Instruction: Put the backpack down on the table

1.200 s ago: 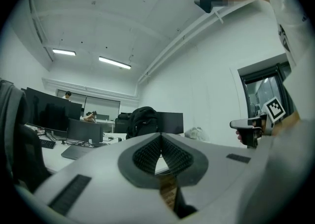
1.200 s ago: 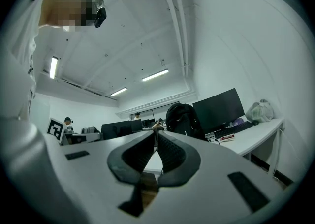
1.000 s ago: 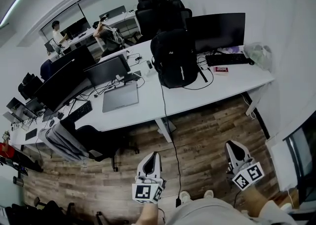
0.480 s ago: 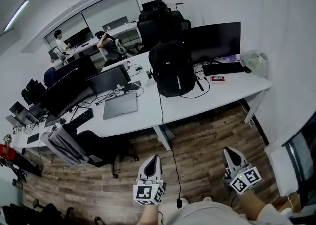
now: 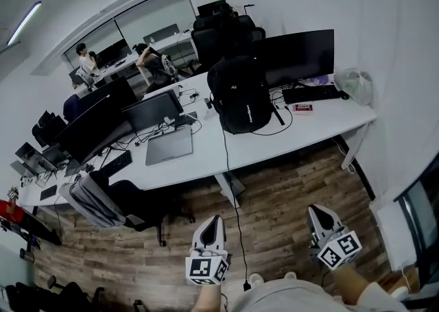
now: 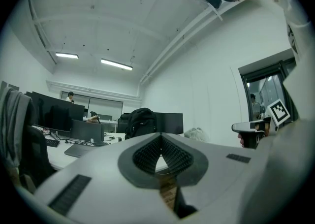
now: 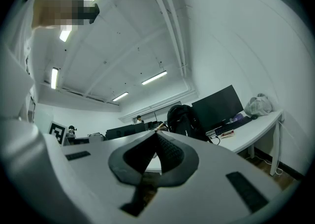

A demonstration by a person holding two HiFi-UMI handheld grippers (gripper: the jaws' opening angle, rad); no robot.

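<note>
A black backpack [image 5: 239, 94] stands upright on the long white table [image 5: 274, 145], in front of a dark monitor [image 5: 299, 56]. It shows small in the left gripper view as the backpack [image 6: 141, 122] and in the right gripper view as the backpack [image 7: 183, 121]. My left gripper [image 5: 211, 221] is held low over the wooden floor, well short of the table, jaws shut with nothing between them. My right gripper [image 5: 317, 212] hangs beside it to the right, also shut and empty. Both point level toward the table.
A laptop [image 5: 168, 146], keyboard [image 5: 312, 94], cables and a bagged bundle [image 5: 357, 85] lie on the table. A cable [image 5: 232, 187] hangs from the table to the floor. An office chair with a grey jacket [image 5: 96, 201] stands at the left. People sit at far desks [image 5: 86, 61].
The right gripper's jaws have closed fully. Both grippers have drifted slightly back from the table, and the head view has lifted a little.
</note>
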